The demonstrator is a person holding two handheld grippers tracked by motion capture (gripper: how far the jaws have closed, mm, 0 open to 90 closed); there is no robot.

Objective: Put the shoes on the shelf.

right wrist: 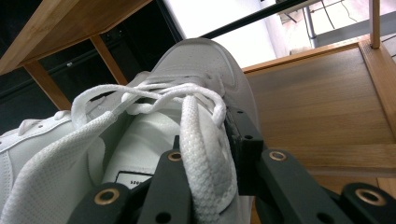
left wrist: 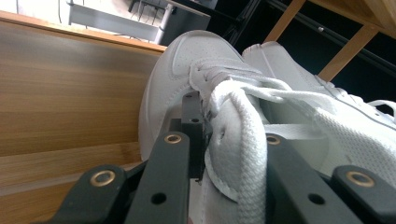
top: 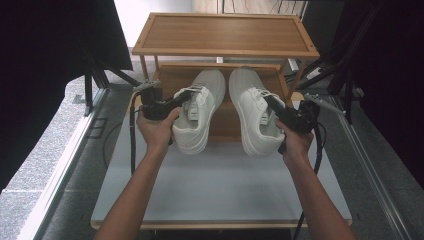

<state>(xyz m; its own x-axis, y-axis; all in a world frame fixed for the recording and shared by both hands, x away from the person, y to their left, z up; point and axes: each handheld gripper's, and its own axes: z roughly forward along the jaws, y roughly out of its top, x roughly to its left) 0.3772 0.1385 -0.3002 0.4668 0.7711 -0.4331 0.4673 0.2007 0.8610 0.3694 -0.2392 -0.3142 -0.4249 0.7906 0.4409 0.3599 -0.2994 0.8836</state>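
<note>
From up top, your left gripper [top: 186, 98] is clamped on the side wall of the left white sneaker [top: 200, 107] and your right gripper [top: 272, 104] has the right white sneaker [top: 252, 110] by its collar edge, both shoes toes-forward over the lower shelf [top: 172, 75] of the bamboo shoe rack [top: 225, 32], heels hanging out toward the white table [top: 220, 185]. Over on the left gripper view, the jaws are pinched shut on the shoe's upper with a lace [left wrist: 250, 140] draped between them, the other sneaker [left wrist: 299, 74] just beside. Same deal on the right gripper view: jaws closed on the eyelet side, flat lace [right wrist: 198, 140] lying across the gripper, shelf boards [right wrist: 322, 107] off to the right.
</note>
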